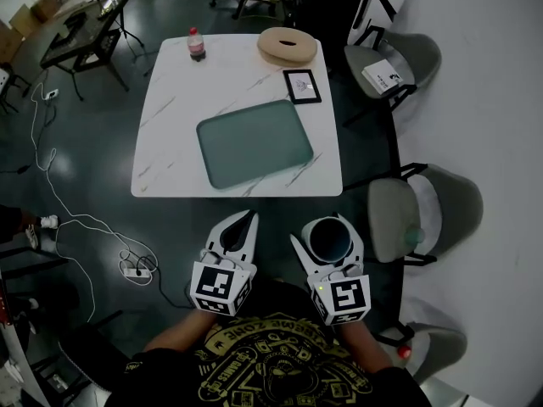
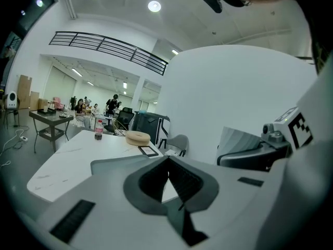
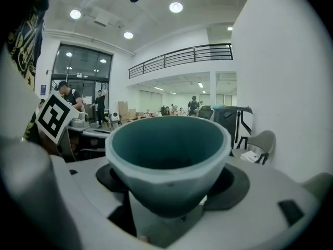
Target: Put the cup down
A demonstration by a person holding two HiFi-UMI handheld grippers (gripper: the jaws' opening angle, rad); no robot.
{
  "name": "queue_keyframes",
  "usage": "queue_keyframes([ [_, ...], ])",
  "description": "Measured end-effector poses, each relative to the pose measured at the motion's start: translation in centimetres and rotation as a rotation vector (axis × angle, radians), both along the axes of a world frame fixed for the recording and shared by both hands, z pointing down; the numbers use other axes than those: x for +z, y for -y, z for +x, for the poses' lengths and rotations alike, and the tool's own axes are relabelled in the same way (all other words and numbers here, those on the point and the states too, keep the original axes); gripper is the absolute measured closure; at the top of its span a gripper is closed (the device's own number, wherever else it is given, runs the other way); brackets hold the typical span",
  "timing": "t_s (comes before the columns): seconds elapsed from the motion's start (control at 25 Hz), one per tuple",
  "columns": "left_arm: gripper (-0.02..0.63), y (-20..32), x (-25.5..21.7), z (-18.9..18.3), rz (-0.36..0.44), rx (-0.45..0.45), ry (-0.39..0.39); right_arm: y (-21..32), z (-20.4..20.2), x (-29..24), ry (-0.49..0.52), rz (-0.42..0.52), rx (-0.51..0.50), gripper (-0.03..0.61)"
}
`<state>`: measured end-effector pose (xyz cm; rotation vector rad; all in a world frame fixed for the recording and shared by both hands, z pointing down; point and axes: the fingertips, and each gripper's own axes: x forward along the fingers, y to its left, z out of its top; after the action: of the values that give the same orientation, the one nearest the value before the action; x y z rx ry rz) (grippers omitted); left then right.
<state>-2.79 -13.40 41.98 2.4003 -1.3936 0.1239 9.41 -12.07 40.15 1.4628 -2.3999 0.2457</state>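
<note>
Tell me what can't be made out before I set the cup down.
Cup underside: right gripper view, hidden by the right hand-held gripper clamping it.
Bottle label: head view, too small.
Black-framed card print: head view, too small.

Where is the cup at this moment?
The cup sits upright between the jaws of the right gripper, low and right of centre in the head view, short of the near edge of the white table and its green tray.

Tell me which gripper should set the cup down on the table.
Right. The right gripper holds the cup between its jaws, near the table; the left gripper is shut and empty.
</note>
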Motion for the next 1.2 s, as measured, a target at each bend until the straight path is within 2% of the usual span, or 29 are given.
queue_keyframes([
  [0.48, 0.603, 2.8, -1.1, -4.1, 0.023, -0.002, 0.008, 3.4, -4.0, -0.8, 0.019, 0.029, -0.015, 0.198],
  [0.92, 0.603, 2.9, -0.7, -7.9, 0.013, -0.081, 0.006, 5.4, -7.5, -0.9, 0.01, 0.026, -0.085, 0.198],
  [1.2, 0.603, 3.7, -0.7, -8.6, 0.009, -0.108, 0.014, 6.9, -8.6, -0.5, 0.019, 0.025, -0.128, 0.198],
])
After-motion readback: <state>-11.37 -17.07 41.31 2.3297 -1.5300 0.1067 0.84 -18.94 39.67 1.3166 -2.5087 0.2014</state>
